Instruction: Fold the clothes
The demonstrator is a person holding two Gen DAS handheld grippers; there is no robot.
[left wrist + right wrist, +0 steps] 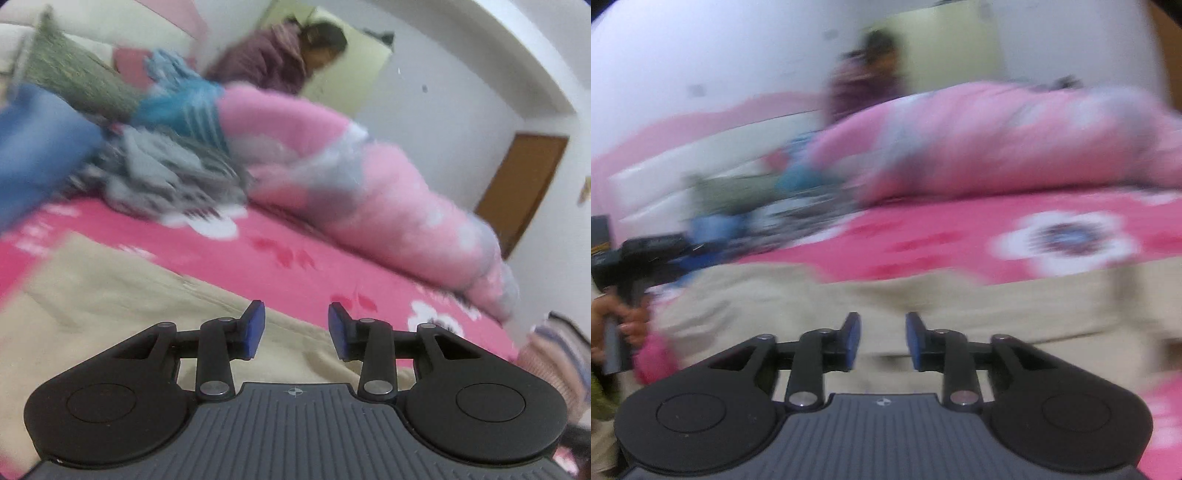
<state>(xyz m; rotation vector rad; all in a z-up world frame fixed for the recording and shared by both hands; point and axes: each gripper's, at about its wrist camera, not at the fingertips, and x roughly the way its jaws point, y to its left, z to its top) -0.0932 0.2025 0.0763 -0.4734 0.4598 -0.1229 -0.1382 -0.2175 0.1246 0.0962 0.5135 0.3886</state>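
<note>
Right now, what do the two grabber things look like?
Both look alike. The left gripper and right gripper each have two blue pads on thin black link bars with silver pins, two round black housings, and a grey ribbed plate bearing a small crosshair mark. In the right view, the left one shows a grey handle.

Bed with pink floral sheet (295,251). Rolled pink duvet (369,184) along far edge of bed. Green pillow (74,77) at head end. Person in purple top (266,59) beyond far edge. Brown door (524,184) in white wall, right.
</note>
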